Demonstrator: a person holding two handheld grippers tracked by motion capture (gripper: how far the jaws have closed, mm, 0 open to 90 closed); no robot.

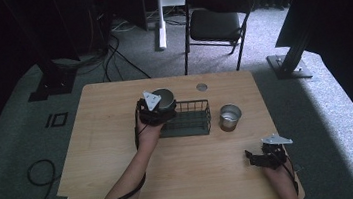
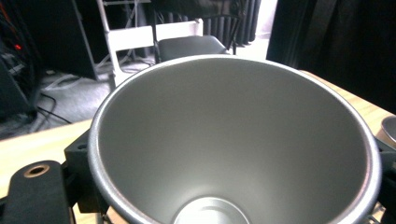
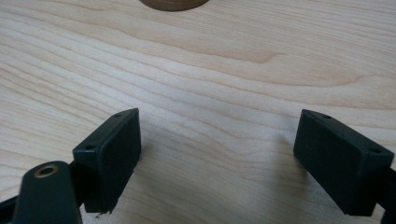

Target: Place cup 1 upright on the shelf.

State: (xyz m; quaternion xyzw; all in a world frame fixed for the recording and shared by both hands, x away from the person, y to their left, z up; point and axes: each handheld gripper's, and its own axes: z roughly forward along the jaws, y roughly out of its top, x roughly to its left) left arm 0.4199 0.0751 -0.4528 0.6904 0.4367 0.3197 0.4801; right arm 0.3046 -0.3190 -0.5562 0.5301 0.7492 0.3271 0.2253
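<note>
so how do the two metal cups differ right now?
The cup in the left claw is held at the left end of the black wire basket; the cup on the table stands free to the basket's right, untouched. The held cup looks matte grey and empty in the left gripper view; the standing cup looks shinier, and its contents can't be made out. Both are round, open-topped metal cups.
</note>
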